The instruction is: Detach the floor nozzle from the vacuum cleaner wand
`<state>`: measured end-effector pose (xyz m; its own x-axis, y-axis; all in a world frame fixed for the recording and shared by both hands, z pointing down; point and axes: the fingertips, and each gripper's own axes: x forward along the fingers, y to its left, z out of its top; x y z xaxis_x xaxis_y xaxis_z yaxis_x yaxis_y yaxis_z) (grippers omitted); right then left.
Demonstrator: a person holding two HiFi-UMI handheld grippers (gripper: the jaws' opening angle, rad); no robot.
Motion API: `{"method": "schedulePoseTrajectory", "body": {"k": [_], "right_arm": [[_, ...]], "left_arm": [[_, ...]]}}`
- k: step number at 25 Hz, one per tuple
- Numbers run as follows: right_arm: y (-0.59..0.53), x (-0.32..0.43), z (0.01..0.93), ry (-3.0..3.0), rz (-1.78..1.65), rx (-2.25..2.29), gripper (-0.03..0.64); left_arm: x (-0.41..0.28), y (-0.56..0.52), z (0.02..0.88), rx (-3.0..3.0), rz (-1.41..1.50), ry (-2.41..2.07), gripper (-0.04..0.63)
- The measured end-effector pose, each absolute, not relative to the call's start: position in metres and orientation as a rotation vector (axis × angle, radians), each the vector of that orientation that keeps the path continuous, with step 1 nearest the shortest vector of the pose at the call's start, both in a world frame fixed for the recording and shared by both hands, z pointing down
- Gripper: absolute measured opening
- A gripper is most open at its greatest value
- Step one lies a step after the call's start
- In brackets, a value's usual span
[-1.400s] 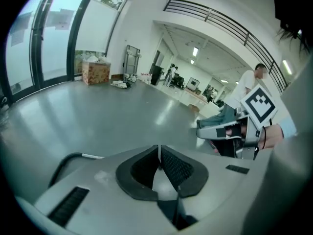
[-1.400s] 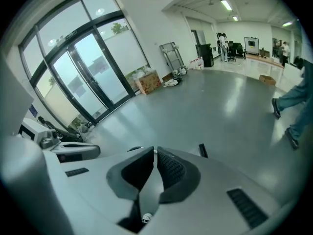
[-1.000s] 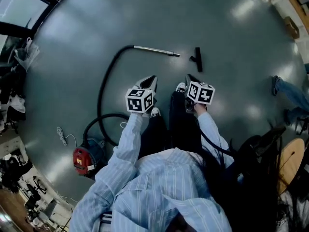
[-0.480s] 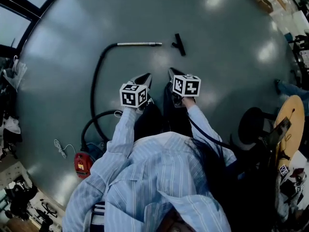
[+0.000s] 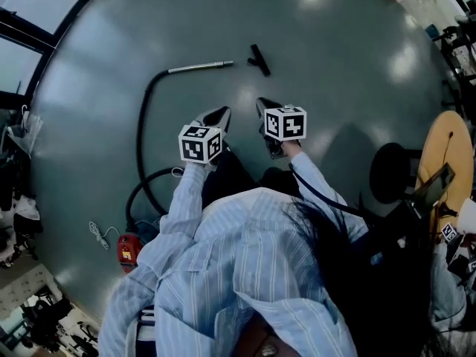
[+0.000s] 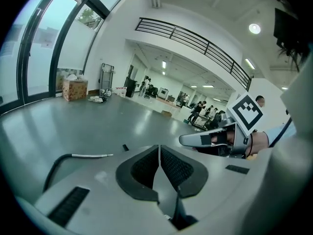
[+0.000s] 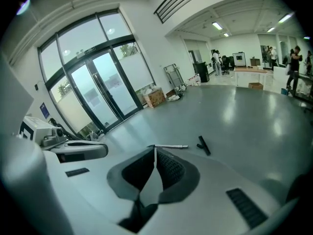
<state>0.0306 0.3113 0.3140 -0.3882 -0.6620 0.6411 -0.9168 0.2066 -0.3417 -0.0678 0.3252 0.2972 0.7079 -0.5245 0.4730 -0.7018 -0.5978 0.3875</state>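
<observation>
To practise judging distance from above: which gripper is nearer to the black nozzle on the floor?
Right. The nozzle lies on the floor just ahead of the right gripper. The left gripper is further left, below the end of the metal tube in the head view.

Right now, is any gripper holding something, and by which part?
Nothing is held: the left gripper and the right gripper both have shut, empty jaws.

No words, brands or numbers can be read. The left cube [image 5: 199, 143] and right cube [image 5: 286, 123], just behind the fingers [image 5: 216, 116], bear only black-and-white square patterns. The vacuum's [image 5: 128, 245] yellow label [image 5: 125, 256] is too small to read.
</observation>
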Motion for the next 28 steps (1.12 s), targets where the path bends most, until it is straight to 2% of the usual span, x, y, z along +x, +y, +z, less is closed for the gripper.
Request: {"method": "schedulePoseTrajectory", "body": {"k": [8,17,28], "right_arm": [[0.417,0.086,0.317,-2.143,0.926,1.346,0.021],[0.501,0.100,0.331,-2.184,0.896,1.191,0.021],[0.526,0.088,0.323,-2.252,0.858,1.098,0.021]], "left_arm": [[0.003,0.420,0.280,2.297,0.250,-1.011,0.018],[0.018,0.516,0.295,2.191,0.214,-1.124,0.018],[0.009,0.546,0.278,2.179,0.169,-1.222,0.018]]}}
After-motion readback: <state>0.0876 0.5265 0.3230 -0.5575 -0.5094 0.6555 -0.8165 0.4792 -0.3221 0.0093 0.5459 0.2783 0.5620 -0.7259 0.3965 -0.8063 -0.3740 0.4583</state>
